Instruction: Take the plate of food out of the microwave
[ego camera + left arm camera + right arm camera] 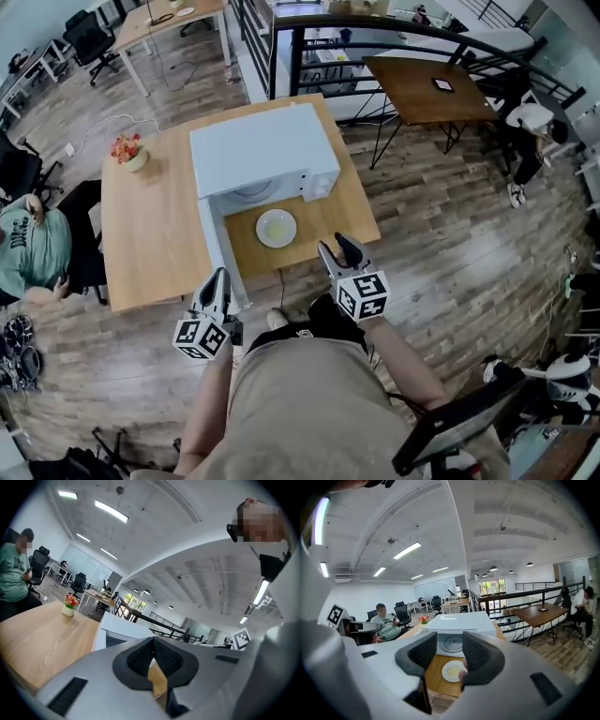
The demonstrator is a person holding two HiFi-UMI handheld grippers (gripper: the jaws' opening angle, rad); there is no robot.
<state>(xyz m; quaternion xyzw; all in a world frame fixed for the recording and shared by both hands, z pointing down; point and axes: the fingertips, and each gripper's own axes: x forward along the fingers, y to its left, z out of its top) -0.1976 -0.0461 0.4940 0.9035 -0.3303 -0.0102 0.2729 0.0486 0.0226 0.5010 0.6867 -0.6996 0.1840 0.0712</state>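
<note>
White microwave (262,150) apparently holds just its turntable (453,643); plate of food (277,228) sits on table (150,234); left tool (219,276) closed, right tool (335,244) apart.

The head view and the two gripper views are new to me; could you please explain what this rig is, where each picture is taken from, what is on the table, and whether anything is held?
There is no robot here. A person stands at a wooden table and holds a two-jaw tool in each hand. The marker cubes are part of those tools.

The head view comes from a camera on that person's head and looks steeply down. Each gripper view comes from a camera riding on one tool and looks along its jaws.

On the table stand a white microwave with its door open and a pot of flowers. A plate with something pale yellow on it lies in front of the microwave. A seated person is at the left.

The left gripper is shut and empty. The right gripper is open and holds nothing; the plate shows beyond its jaws.
</note>
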